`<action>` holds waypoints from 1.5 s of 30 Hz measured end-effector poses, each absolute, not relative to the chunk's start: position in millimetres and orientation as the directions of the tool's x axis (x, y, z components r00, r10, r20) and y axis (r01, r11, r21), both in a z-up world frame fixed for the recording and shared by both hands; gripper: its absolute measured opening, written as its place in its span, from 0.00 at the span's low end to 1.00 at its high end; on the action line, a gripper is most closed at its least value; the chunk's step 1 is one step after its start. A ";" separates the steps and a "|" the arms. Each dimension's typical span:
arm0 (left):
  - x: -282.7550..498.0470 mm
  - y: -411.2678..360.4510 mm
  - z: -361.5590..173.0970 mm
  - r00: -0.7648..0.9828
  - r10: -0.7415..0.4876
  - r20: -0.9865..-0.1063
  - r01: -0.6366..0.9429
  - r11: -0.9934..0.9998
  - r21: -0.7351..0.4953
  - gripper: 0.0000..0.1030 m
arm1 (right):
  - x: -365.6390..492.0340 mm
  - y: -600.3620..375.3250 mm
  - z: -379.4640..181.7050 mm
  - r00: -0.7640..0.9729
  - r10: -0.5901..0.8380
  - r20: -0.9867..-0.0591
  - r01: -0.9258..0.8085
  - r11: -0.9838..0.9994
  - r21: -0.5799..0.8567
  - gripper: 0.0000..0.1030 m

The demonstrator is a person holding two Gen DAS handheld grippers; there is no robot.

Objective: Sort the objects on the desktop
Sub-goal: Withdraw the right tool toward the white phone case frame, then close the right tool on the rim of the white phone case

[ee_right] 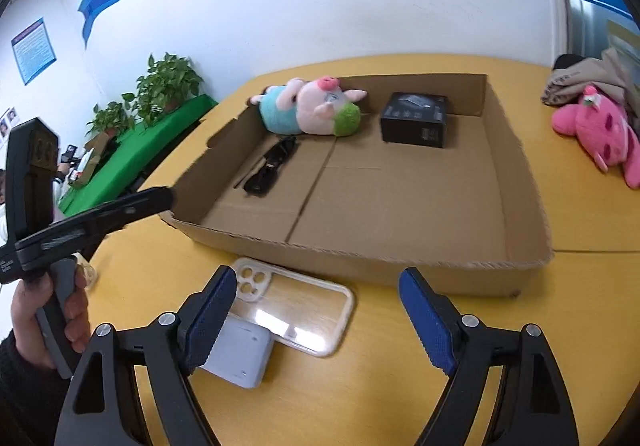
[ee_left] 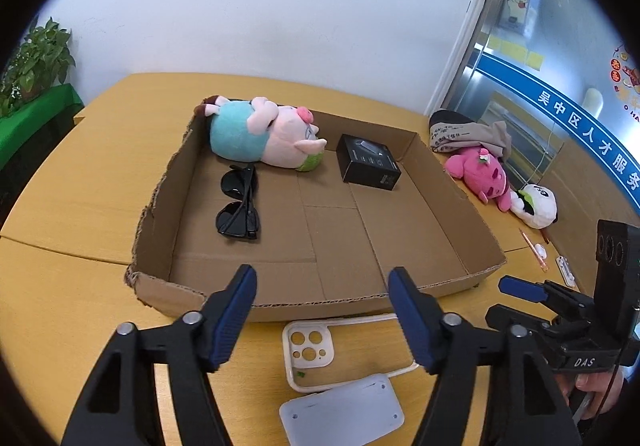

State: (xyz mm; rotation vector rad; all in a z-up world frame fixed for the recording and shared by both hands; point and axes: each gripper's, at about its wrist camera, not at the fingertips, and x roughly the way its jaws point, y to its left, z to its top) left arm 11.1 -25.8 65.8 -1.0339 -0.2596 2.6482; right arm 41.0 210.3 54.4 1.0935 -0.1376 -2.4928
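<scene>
Both the left gripper [ee_left: 322,310] and right gripper [ee_right: 316,316] gape wide above the phone case [ee_right: 294,308]; its thin, flat rim may slip during pickup.

My left black gripper with blue pads [ee_left: 323,316] hangs spread wide; my right black, blue-padded gripper [ee_right: 318,320] gapes too, both empty.

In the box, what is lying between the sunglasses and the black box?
Only bare cardboard floor lies between the sunglasses and the black box; both wrist views show it. The pig plush lies farther back.
</scene>
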 end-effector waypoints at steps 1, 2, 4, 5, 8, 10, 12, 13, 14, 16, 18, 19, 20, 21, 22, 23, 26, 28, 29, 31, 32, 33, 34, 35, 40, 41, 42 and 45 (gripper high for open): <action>12.3 -26.4 65.0 -0.702 0.330 -0.631 -0.201 -0.942 -0.268 0.67 | 42.4 212.8 53.5 -0.609 -0.404 -0.683 0.323 -0.912 0.251 0.85; 12.7 -26.3 64.0 -0.700 0.331 -0.634 -0.204 -0.942 -0.266 0.67 | 43.3 215.5 53.1 -0.612 -0.401 -0.682 0.317 -0.914 0.254 0.85; 12.5 -24.7 62.2 -0.694 0.328 -0.641 -0.206 -0.943 -0.260 0.67 | 44.4 220.0 52.7 -0.620 -0.396 -0.677 0.304 -0.917 0.258 0.85; 12.2 -24.0 61.8 -0.693 0.327 -0.642 -0.208 -0.944 -0.257 0.67 | 44.6 221.6 52.4 -0.622 -0.393 -0.677 0.300 -0.918 0.258 0.85; 13.3 -22.8 62.4 -0.699 0.331 -0.634 -0.213 -0.943 -0.256 0.67 | 44.2 224.2 52.1 -0.625 -0.386 -0.679 0.295 -0.921 0.253 0.85; 12.7 -23.2 61.2 -0.698 0.334 -0.634 -0.215 -0.941 -0.260 0.67 | 44.3 224.4 50.5 -0.621 -0.386 -0.682 0.297 -0.921 0.250 0.85; 13.2 -23.1 57.2 -0.691 0.332 -0.642 -0.213 -0.942 -0.258 0.67 | 44.2 223.9 46.2 -0.612 -0.388 -0.689 0.303 -0.920 0.249 0.85; 13.9 -22.9 54.4 -0.687 0.331 -0.647 -0.213 -0.943 -0.256 0.67 | 44.2 223.3 42.2 -0.606 -0.387 -0.695 0.303 -0.920 0.248 0.85; 14.2 -22.9 50.9 -0.680 0.332 -0.653 -0.214 -0.943 -0.256 0.67 | 44.2 222.4 37.6 -0.598 -0.386 -0.703 0.302 -0.920 0.248 0.85; 14.7 -22.4 42.0 -0.664 0.338 -0.667 -0.216 -0.941 -0.262 0.67 | 44.0 219.5 26.5 -0.577 -0.384 -0.721 0.300 -0.921 0.251 0.85; 14.3 -21.5 31.6 -0.648 0.341 -0.681 -0.214 -0.940 -0.267 0.67 | 42.8 214.5 13.8 -0.553 -0.382 -0.741 0.300 -0.920 0.251 0.85; 14.2 -21.0 26.3 -0.639 0.342 -0.689 -0.211 -0.939 -0.270 0.67 | 41.7 211.4 7.5 -0.542 -0.380 -0.749 0.302 -0.920 0.249 0.85; 13.6 -20.3 20.9 -0.630 0.343 -0.696 -0.210 -0.939 -0.273 0.67 | 40.3 208.2 1.5 -0.534 -0.376 -0.757 0.302 -0.921 0.245 0.85; 12.4 -19.8 14.3 -0.618 0.347 -0.705 -0.208 -0.938 -0.279 0.67 | 38.9 205.8 -3.5 -0.530 -0.372 -0.762 0.300 -0.923 0.241 0.84; 11.0 -19.4 7.7 -0.607 0.349 -0.714 -0.206 -0.937 -0.283 0.67 | 36.9 203.8 -8.5 -0.526 -0.366 -0.768 0.297 -0.925 0.237 0.84; 9.8 -19.0 2.0 -0.597 0.349 -0.722 -0.203 -0.937 -0.284 0.67 | 34.6 202.1 -13.1 -0.524 -0.359 -0.772 0.292 -0.928 0.233 0.83; 5.8 -17.9 -16.8 -0.568 0.347 -0.746 -0.195 -0.938 -0.287 0.66 | 28.3 197.1 -25.7 -0.521 -0.334 -0.786 0.277 -0.937 0.214 0.79; 2.5 -17.6 -29.7 -0.548 0.340 -0.764 -0.191 -0.940 -0.281 0.63 | 26.5 193.9 -32.3 -0.518 -0.318 -0.794 0.270 -0.942 0.201 0.74; 0.9 -17.6 -35.9 -0.537 0.334 -0.775 -0.187 -0.943 -0.276 0.59 | 25.8 192.1 -36.4 -0.514 -0.308 -0.801 0.270 -0.944 0.189 0.68; -1.5 -18.7 -45.5 -0.519 0.334 -0.787 -0.183 -0.943 -0.280 0.44 | 26.3 188.3 -41.9 -0.516 -0.280 -0.809 0.273 -0.950 0.154 0.63; -1.4 -19.3 -46.6 -0.526 0.332 -0.783 -0.183 -0.943 -0.276 0.44 | 27.4 186.8 -42.7 -0.526 -0.266 -0.808 0.275 -0.952 0.134 0.62; -1.6 -19.3 -46.5 -0.530 0.328 -0.782 -0.185 -0.945 -0.270 0.43 | 27.8 185.7 -43.4 -0.530 -0.257 -0.808 0.276 -0.953 0.122 0.62; -1.9 -18.6 -47.0 -0.529 0.323 -0.784 -0.189 -0.946 -0.262 0.42 | 28.1 185.0 -43.7 -0.536 -0.248 -0.807 0.275 -0.955 0.111 0.61; -2.2 -18.0 -46.9 -0.532 0.314 -0.786 -0.191 -0.949 -0.251 0.40 | 28.6 184.4 -44.1 -0.545 -0.233 -0.806 0.270 -0.958 0.094 0.55; -1.7 -18.3 -49.3 -0.507 0.355 -0.786 -0.204 -0.935 -0.291 0.10 | 28.6 183.7 -44.8 -0.566 -0.191 -0.802 0.250 -0.967 0.053 0.33; -0.7 -15.7 -49.1 -0.506 0.353 -0.787 -0.209 -0.935 -0.285 0.10 | 29.0 182.3 -44.4 -0.566 -0.192 -0.802 0.253 -0.966 0.053 0.27; 0.8 -12.7 -48.6 -0.510 0.341 -0.790 -0.211 -0.940 -0.269 0.10 | 29.9 180.7 -44.0 -0.565 -0.196 -0.802 0.257 -0.965 0.055 0.20; 3.9 -10.7 -48.7 -0.514 0.337 -0.789 -0.206 -0.941 -0.267 0.10 | 32.6 177.3 -43.3 -0.562 -0.206 -0.801 0.264 -0.963 0.063 0.10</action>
